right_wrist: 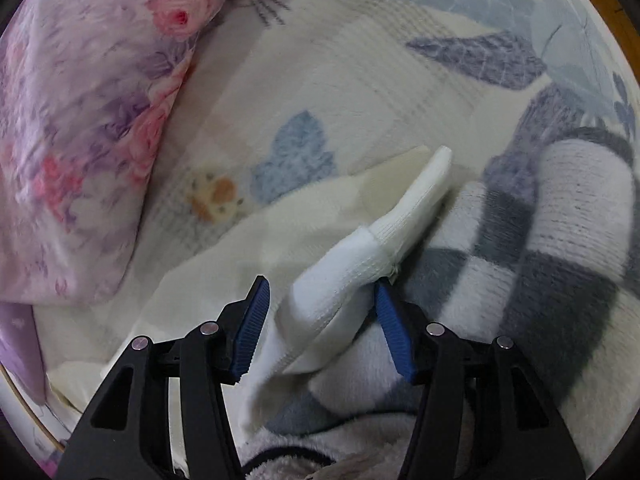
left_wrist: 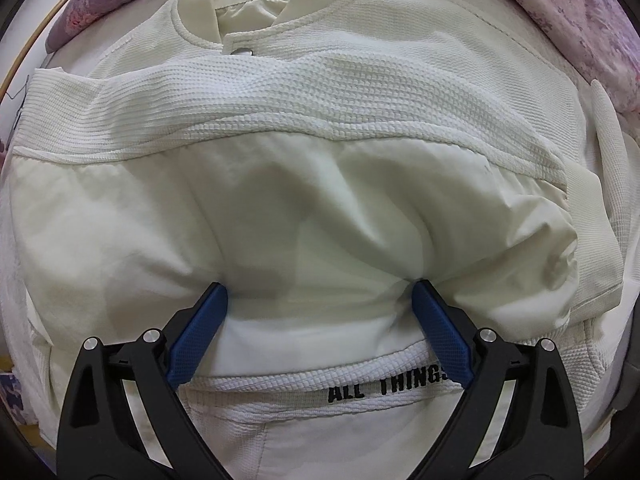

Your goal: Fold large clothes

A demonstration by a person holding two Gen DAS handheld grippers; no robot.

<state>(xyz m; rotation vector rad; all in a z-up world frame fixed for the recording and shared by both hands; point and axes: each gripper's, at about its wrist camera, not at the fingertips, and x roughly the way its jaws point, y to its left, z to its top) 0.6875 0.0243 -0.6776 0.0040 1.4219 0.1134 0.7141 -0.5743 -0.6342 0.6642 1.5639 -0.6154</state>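
Note:
A cream-white jacket (left_wrist: 312, 128) lies spread on the bed, collar at the top, one sleeve folded across the chest. A band at its near edge reads "ALL THINGS" (left_wrist: 384, 388). My left gripper (left_wrist: 320, 288) is open, its blue pads (left_wrist: 200, 332) resting on the smooth cream fabric near that band. In the right wrist view, a white ribbed sleeve cuff (right_wrist: 404, 216) of the jacket lies between the jaws of my right gripper (right_wrist: 322, 288), which is open; the right pad (right_wrist: 394, 336) touches the sleeve.
A purple floral pillow (right_wrist: 80, 120) lies at the left, and also shows in the left wrist view (left_wrist: 580, 12). A grey-and-white checked fleece blanket (right_wrist: 540, 260) is bunched at the right. The bedsheet (right_wrist: 360, 80) has a blue leaf print.

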